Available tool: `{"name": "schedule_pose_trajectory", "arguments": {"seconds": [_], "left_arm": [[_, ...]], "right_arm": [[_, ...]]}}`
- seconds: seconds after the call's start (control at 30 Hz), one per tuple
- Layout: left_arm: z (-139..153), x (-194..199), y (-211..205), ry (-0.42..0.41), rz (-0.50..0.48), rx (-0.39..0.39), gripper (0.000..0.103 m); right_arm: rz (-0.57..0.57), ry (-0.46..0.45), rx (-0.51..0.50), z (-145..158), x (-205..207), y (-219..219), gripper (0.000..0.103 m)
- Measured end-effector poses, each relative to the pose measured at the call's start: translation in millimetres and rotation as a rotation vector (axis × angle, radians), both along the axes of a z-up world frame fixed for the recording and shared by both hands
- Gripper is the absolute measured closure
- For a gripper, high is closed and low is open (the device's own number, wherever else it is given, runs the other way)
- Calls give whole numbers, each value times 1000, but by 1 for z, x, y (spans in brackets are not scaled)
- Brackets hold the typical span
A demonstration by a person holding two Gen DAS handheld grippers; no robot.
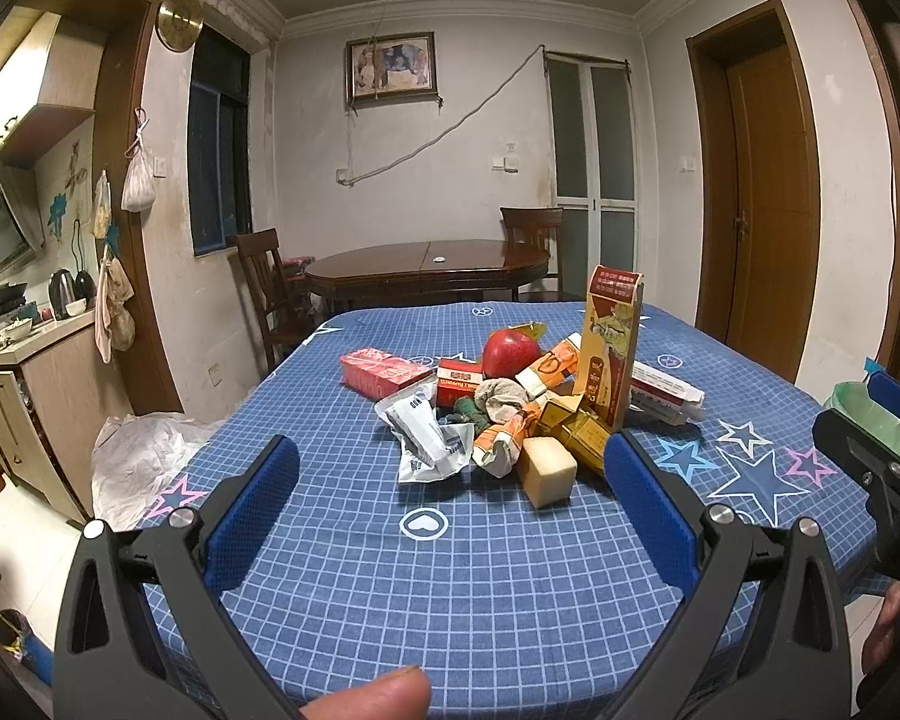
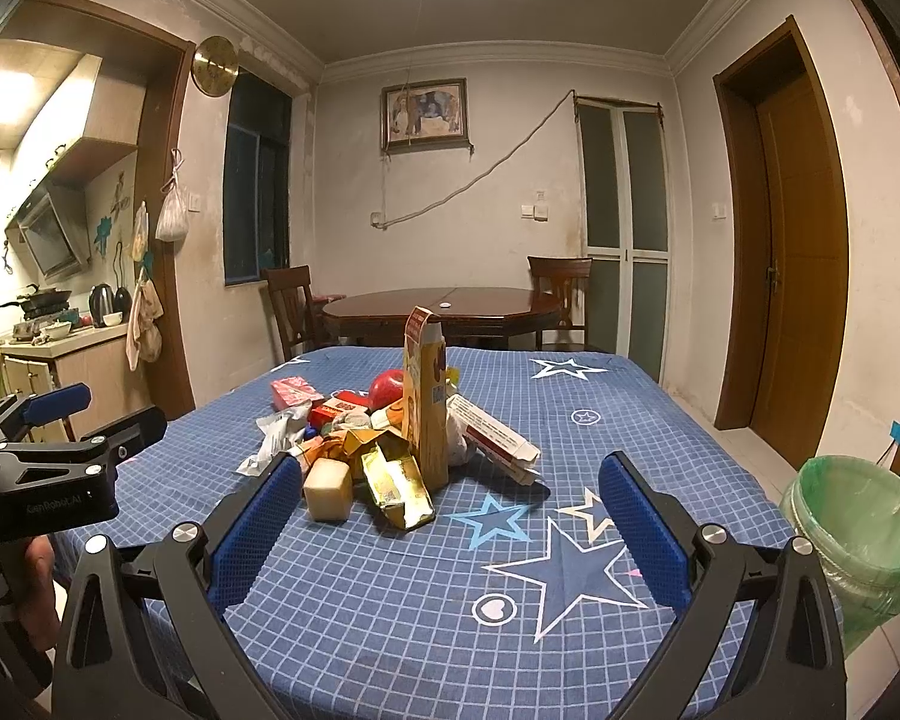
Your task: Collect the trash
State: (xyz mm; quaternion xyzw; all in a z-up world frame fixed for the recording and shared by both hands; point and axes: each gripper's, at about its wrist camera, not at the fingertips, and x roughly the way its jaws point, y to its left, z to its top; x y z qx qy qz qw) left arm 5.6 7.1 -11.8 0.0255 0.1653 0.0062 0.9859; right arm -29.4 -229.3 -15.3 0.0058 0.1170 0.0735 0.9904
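Both grippers spread wide, grasping nothing: left gripper [image 1: 450, 498] and right gripper [image 2: 450, 510] above blue checked tablecloth [image 1: 510, 600]. Trash pile [image 1: 510, 408] at twelve o'clock, upright yellow carton [image 1: 609, 348] beside red apple [image 1: 510, 353]. Green-lined bin [image 2: 858, 528] at three o'clock off table edge.

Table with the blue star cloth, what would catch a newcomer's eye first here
The pile of trash in the middle of the table stands out first, with a red apple at its back and a tall yellow carton standing upright at its right. Next comes the green-lined bin beside the table's right edge. Both the left gripper and right gripper hover open and empty.
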Motion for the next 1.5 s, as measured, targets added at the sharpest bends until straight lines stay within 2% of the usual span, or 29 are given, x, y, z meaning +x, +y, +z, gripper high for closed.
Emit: {"name": "schedule_pose_trajectory", "arguments": {"seconds": [0.67, 0.83, 0.9, 0.93, 1.0, 1.03, 1.07, 1.13, 1.27, 1.3, 1.37, 1.5], "left_arm": [[-3, 5, 0, 22, 4, 8, 5], [-10, 14, 8, 46, -2, 55, 5], [-13, 22, 23, 66, 14, 61, 5], [-15, 30, 33, 94, 20, 62, 5], [-18, 44, 48, 144, 30, 64, 5], [-20, 51, 54, 171, 30, 64, 5], [-21, 57, 60, 191, 26, 63, 5], [-24, 72, 70, 237, 5, 61, 5], [-33, 103, 81, 346, -66, 30, 5], [-34, 115, 84, 382, -99, -12, 5], [-34, 134, 88, 425, -112, -67, 5], [-32, 183, 86, 469, -71, -144, 5]], "right_arm": [[8, 8, -5, -2, 1, 1, 4], [72, 42, -3, -3, 13, 6, 4], [151, 89, 16, -3, 28, 13, 5], [187, 118, 26, -4, 37, 16, 10], [251, 215, 37, -8, 66, 27, 31], [262, 250, 28, -10, 78, 31, 49], [273, 289, 11, -13, 92, 37, 54], [303, 412, -34, -27, 131, 51, 54], [293, 536, -81, -49, 178, 67, 54], [287, 572, -80, -56, 192, 68, 54], [278, 608, -86, -67, 209, 73, 54], [264, 601, -114, -70, 226, 85, 52]]}}
